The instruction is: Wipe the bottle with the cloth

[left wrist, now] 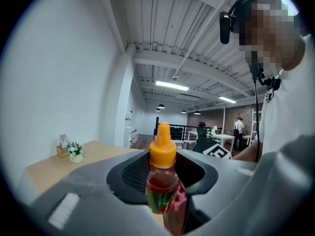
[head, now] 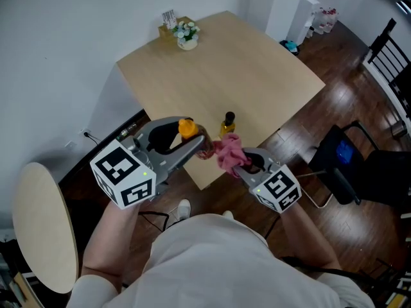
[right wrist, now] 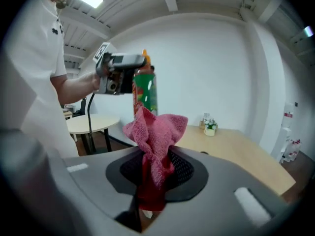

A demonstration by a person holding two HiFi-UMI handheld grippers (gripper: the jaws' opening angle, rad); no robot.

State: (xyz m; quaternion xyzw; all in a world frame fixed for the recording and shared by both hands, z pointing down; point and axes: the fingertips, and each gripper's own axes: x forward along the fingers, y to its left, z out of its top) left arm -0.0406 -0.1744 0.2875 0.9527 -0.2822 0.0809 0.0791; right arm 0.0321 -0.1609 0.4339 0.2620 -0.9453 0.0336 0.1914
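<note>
Now left gripper (head: 201, 149) grips bottle (left wrist: 162, 180), right gripper (head: 240, 166) holds cloth (right wrist: 155, 134).

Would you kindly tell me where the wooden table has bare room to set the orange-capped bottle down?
The table is bare across its middle and right side, between the flower pot at the far corner and the dark-capped bottle by the near edge. Only that near edge is crowded.

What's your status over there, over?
Left hand-held gripper shut on bottle. Right hand-held gripper shut on cloth, cloth touching bottle. Nothing in the way.
</note>
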